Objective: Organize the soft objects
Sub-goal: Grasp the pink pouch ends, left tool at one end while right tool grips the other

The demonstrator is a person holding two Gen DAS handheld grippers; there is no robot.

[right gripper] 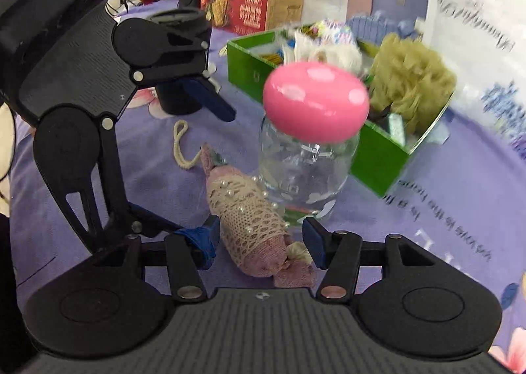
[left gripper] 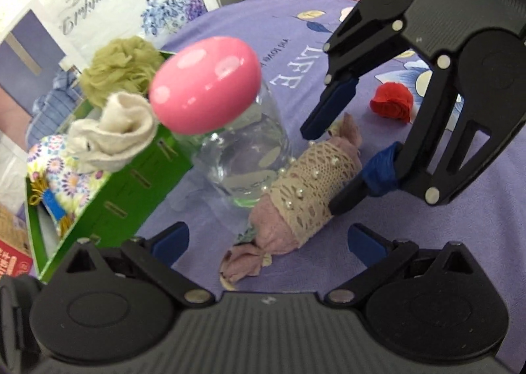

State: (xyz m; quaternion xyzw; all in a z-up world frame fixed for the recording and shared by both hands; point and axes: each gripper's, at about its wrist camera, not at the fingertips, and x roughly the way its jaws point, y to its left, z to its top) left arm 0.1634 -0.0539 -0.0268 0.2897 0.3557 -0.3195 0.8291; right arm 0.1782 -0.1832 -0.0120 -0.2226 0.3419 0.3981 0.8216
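Lace roll [right gripper: 253,222] lies on the cloth [right gripper: 443,226], just beside the near side of the jar [right gripper: 302,173]. Right gripper [right gripper: 263,242] and left gripper [left gripper: 268,242] are both spread, straddling its ends, pads clear. Risk: either closing could nudge the jar, toppling it.

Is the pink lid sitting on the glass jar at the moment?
Yes, the pink lid caps the glass jar beside the green box.

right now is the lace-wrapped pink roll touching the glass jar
Cannot tell. In both wrist views the lace-wrapped pink roll lies right against the base of the glass jar, but the clear, blurred glass shows neither contact nor a gap plainly.
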